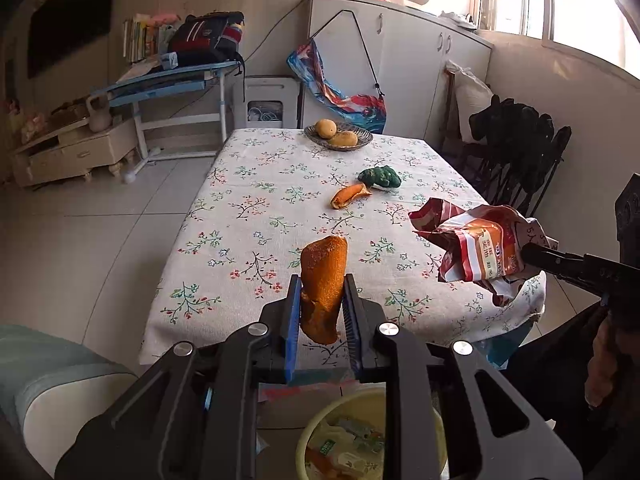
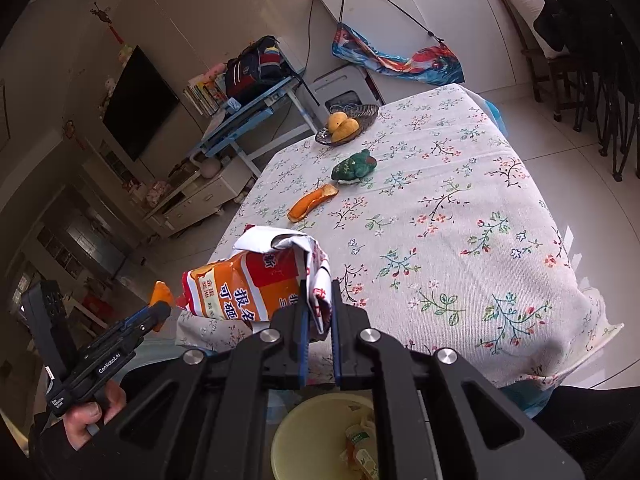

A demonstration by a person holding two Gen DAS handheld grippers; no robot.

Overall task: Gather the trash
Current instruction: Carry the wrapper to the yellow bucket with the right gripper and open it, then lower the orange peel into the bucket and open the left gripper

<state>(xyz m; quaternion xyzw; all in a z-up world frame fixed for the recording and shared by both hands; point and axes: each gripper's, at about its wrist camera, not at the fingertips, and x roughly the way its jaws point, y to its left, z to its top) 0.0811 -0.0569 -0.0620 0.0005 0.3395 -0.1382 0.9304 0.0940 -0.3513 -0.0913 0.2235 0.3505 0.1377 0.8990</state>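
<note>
My left gripper (image 1: 322, 300) is shut on a thick piece of orange peel (image 1: 323, 280), held upright above the near edge of the floral table (image 1: 256, 208). To its right my right gripper (image 2: 320, 304) is shut on a crumpled red, orange and white snack bag (image 2: 248, 284), which also shows in the left wrist view as the bag (image 1: 480, 248) held in the air. A yellow bin (image 1: 316, 432) with wrappers inside sits on the floor below both grippers, seen also as the bin (image 2: 304, 432). Another orange peel (image 1: 349, 196) lies on the cloth mid-table.
A green plush toy (image 1: 380, 177) lies beside the loose peel. A dark bowl (image 1: 338, 136) with two yellow fruits stands at the table's far end. Black chairs (image 1: 516, 160) stand right of the table; a blue desk (image 1: 176, 80) and white cabinet (image 1: 400, 52) stand beyond. A hand (image 2: 88, 420) holds the left gripper.
</note>
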